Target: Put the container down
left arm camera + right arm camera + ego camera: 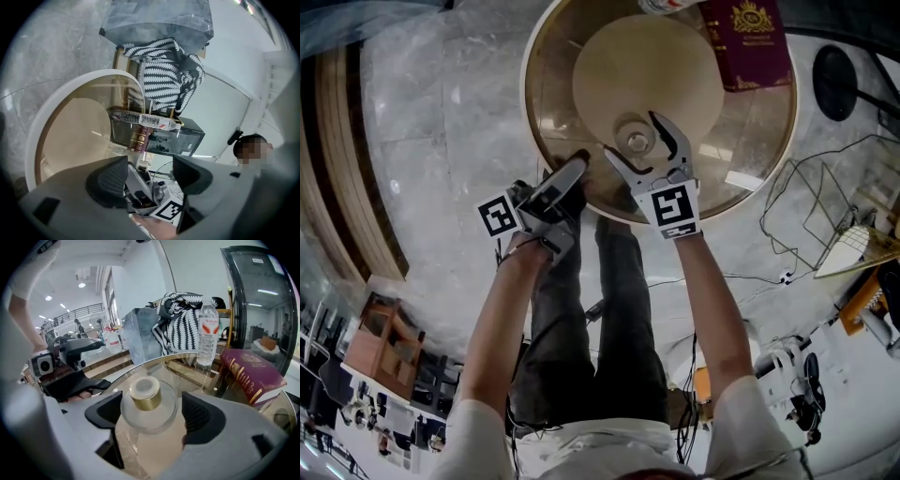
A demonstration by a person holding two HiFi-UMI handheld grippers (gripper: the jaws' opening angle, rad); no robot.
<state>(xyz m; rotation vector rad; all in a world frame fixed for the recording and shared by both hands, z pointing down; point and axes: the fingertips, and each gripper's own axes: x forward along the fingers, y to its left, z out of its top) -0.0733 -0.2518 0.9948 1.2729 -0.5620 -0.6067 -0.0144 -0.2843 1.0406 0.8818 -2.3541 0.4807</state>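
A small round clear glass container (636,144) with a gold cap stands on the round glass table (534,131), near its front edge. My right gripper (635,139) is open around it, one jaw on each side. In the right gripper view the container (148,401) sits between the pads; the left pad is close to its side and a gap shows at the right pad. My left gripper (574,169) hovers at the table's rim to the left, open with nothing between its fingers; through its gap the left gripper view (150,176) looks toward the right gripper.
A maroon book (748,42) lies at the table's far right, beside a water bottle (207,331). A striped cloth (180,329) hangs on a chair behind. A wire frame (820,202) and cables lie on the floor to the right. The person's legs are under the table's front edge.
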